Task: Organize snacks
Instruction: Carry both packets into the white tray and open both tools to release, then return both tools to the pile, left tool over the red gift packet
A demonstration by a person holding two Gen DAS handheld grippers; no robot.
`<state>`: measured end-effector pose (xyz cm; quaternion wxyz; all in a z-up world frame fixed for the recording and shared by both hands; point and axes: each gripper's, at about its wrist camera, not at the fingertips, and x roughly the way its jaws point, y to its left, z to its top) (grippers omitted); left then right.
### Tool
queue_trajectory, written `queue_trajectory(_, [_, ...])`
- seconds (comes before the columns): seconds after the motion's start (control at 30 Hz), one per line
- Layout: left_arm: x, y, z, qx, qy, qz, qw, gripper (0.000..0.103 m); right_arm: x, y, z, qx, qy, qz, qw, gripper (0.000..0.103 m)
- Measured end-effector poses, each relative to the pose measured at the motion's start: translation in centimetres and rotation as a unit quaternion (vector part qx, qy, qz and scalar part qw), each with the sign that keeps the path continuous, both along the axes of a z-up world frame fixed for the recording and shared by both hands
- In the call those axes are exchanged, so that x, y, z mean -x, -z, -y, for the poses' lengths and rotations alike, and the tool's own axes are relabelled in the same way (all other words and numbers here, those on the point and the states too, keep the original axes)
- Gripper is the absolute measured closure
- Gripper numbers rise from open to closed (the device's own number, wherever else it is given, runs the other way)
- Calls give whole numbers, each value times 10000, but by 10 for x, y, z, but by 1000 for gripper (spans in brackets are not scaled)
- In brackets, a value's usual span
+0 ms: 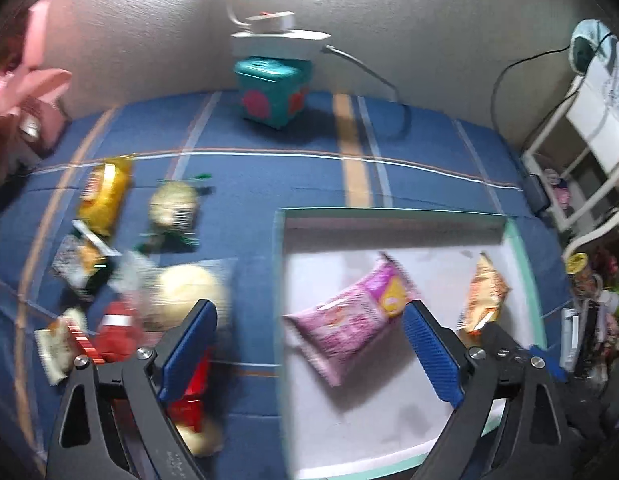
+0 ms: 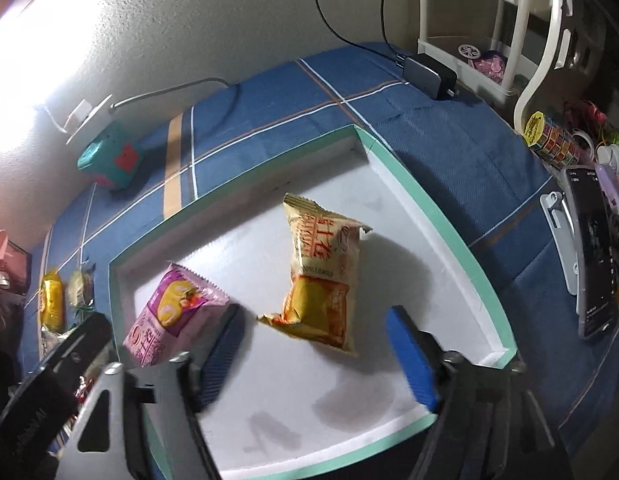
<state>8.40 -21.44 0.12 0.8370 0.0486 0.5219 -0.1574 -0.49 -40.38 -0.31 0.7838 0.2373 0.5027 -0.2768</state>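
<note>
A shallow white tray with a mint rim [image 1: 389, 213] [image 2: 429, 208] lies on a blue striped cloth. In it lie a pink snack packet [image 1: 349, 316] [image 2: 177, 312] and an orange-yellow packet [image 1: 485, 292] [image 2: 321, 276]. My left gripper [image 1: 309, 344] is open and empty, straddling the tray's left rim above the pink packet. My right gripper [image 2: 313, 344] is open and empty, just short of the orange packet. Loose snacks lie left of the tray: a gold packet [image 1: 105, 196], a pale round packet [image 1: 173, 208], a red packet [image 1: 117, 328] and others, blurred.
A teal box with pink spots [image 1: 269, 92] [image 2: 109, 160] stands by the far wall under a white power strip [image 1: 277, 32]. A black charger [image 2: 429, 74], a white rack [image 2: 509, 40] and a phone on a stand [image 2: 593, 252] are on the right.
</note>
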Motion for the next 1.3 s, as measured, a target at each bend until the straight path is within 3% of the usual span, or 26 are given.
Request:
queue_trajectory(0.13, [1, -9, -22, -328, -256, 323, 9986, 9, 1, -4, -7, 65, -145, 14, 9999, 0])
queue_trajectory(0.27, [5, -15, -52, -619, -569, 562, 9949, 9, 4, -10, -12, 137, -164, 28, 9998, 0])
queue_trajectory(0.47, [8, -20, -89, -886, -893, 599, 9902, 9, 5, -16, -25, 175, -365, 48, 9992, 0])
queue_trajectory(0.8, [26, -28, -137, -895, -1237, 553, 9867, 9, -3, -16, -75, 385, -1032, 235, 9936, 0])
queue_trajectory(1.3, [37, -39, -189, -875, -1547, 665, 9818, 9, 13, -32, -117, 431, -1064, 518, 9920, 0])
